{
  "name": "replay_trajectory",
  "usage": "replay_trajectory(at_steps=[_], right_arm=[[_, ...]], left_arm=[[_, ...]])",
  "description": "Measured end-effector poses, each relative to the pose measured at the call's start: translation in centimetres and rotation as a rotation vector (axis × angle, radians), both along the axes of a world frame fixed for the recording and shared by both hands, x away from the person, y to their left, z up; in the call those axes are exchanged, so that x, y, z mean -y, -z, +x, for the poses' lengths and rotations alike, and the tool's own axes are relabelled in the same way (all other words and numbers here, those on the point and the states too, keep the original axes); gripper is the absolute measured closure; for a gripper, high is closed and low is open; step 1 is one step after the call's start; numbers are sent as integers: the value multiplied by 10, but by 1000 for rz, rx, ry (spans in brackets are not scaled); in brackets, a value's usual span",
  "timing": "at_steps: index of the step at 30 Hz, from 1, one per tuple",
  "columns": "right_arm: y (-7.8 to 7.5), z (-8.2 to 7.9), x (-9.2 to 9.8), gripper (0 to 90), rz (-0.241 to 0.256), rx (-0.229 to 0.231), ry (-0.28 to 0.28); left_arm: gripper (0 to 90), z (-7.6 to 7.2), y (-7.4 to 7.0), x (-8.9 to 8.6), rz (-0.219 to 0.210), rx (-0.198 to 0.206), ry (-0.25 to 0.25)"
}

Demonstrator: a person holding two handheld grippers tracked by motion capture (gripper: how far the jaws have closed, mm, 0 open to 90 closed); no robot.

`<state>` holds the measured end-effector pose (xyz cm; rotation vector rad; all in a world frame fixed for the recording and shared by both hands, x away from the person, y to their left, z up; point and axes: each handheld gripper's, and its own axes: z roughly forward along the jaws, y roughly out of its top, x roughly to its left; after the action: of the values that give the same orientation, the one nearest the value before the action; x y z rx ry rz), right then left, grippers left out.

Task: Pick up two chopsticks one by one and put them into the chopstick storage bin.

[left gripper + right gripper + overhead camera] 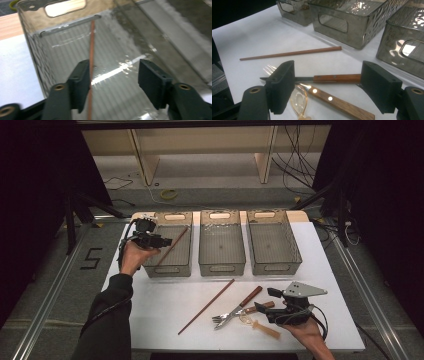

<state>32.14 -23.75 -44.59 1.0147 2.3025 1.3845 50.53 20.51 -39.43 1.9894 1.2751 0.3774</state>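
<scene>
- Your left tool [113, 83] hangs over the left bin [182, 257], jaws spread; a chopstick [91, 50] lies against one jaw, leaning in that bin.
- Your right tool [328, 87] is spread wide above the knife [329, 78] and fork [332, 98] on the bench [160, 300].
- A second chopstick [206, 306] lies on the bench, near the cutlery.

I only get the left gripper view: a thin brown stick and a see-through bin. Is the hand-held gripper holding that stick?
Observer: No, the left hand-held gripper is open; the chopstick leans inside the left bin.
Operator: Any more bins?
Observer: Two more, a middle bin and a right bin.
Operator: What's the other hand doing?
Observer: The right hand-held gripper hangs open over a knife and fork, beside a second chopstick.
</scene>
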Motion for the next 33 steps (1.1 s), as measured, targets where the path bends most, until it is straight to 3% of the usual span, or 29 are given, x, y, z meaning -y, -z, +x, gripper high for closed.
replay_trajectory(at_steps=[5, 10, 26, 33], right_arm=[[0, 0, 0, 289, 2, 3, 0], [0, -1, 0, 289, -2, 5, -1], [-1, -2, -1, 289, -5, 9, -2], [-2, -3, -1, 289, -8, 11, -3]], left_arm=[[322, -29, -6, 5, -46, 35, 35], [272, -52, 0, 10, -106, 46, 60], [229, -80, 8, 39, -39, 21, 146], [222, -92, 19, 53, -7, -7, 171]])
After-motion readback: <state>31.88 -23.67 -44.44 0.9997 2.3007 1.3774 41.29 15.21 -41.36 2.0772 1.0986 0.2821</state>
